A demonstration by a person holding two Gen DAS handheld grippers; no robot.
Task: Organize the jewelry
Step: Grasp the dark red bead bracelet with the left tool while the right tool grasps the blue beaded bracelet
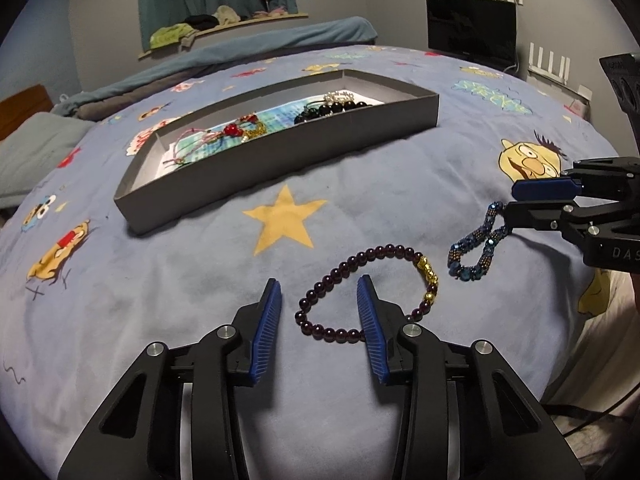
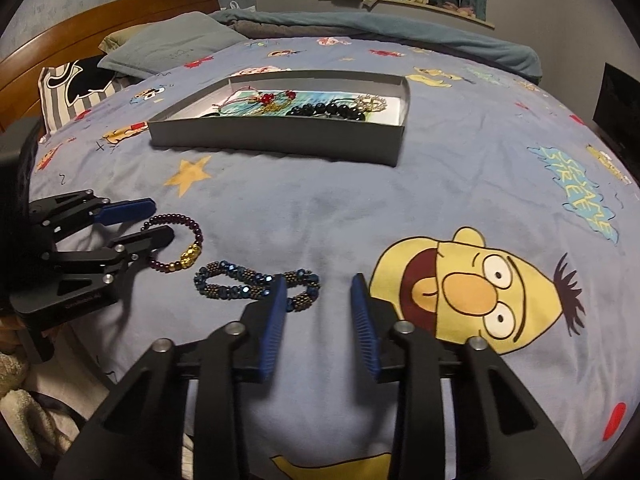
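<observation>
A dark purple bead bracelet (image 1: 344, 268) with gold beads lies on the blue bedspread; it also shows in the right wrist view (image 2: 196, 232). My left gripper (image 1: 319, 282) is open, its jaws straddling the bracelet's near left part. A blue beaded bracelet (image 1: 476, 246) lies to its right, also in the right wrist view (image 2: 236, 282). My right gripper (image 2: 319, 280) is open around that bracelet's right end. A grey box (image 1: 280, 156) holding several jewelry pieces sits farther back, also in the right wrist view (image 2: 280, 136).
The bedspread (image 2: 440, 200) has cartoon prints and a yellow star (image 1: 284, 220). Pillows (image 2: 168, 44) and a wooden headboard (image 2: 120, 8) lie at the far side. A dark monitor (image 1: 472, 28) stands by the wall.
</observation>
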